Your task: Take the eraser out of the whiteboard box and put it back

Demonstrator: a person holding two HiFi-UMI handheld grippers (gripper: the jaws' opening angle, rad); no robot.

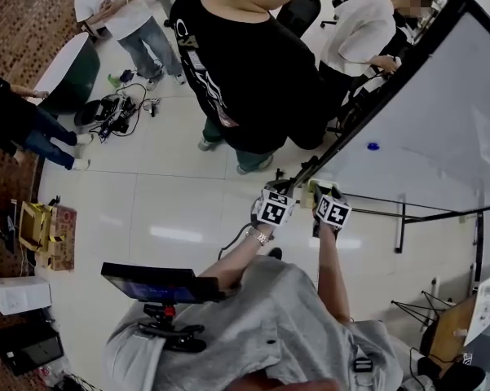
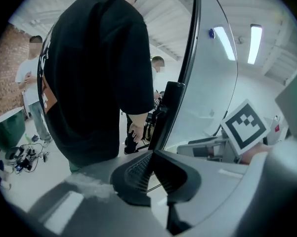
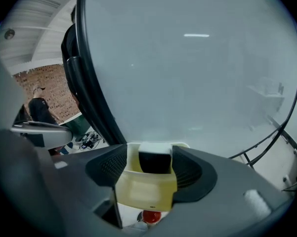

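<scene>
The whiteboard (image 1: 440, 129) stands tilted, and the pale yellow whiteboard box (image 3: 146, 189) hangs at its lower corner, by the black frame. My right gripper (image 3: 149, 153) reaches into that box, jaws apart on either side of the eraser (image 3: 154, 163), which sits in the box. My left gripper (image 2: 152, 154) is clenched on nothing, beside the frame.

ahead: way barred by the tilted whiteboard (image 1: 440, 120) and its black frame (image 2: 169, 110) | left: room narrowed by a person (image 1: 245, 63) stood just beside the frame | right gripper (image 3: 149, 154): gap between the jaws filled by the box (image 3: 146, 191) | below: open floor (image 1: 171, 202) left free, stand legs (image 1: 401, 228) set at the right
</scene>
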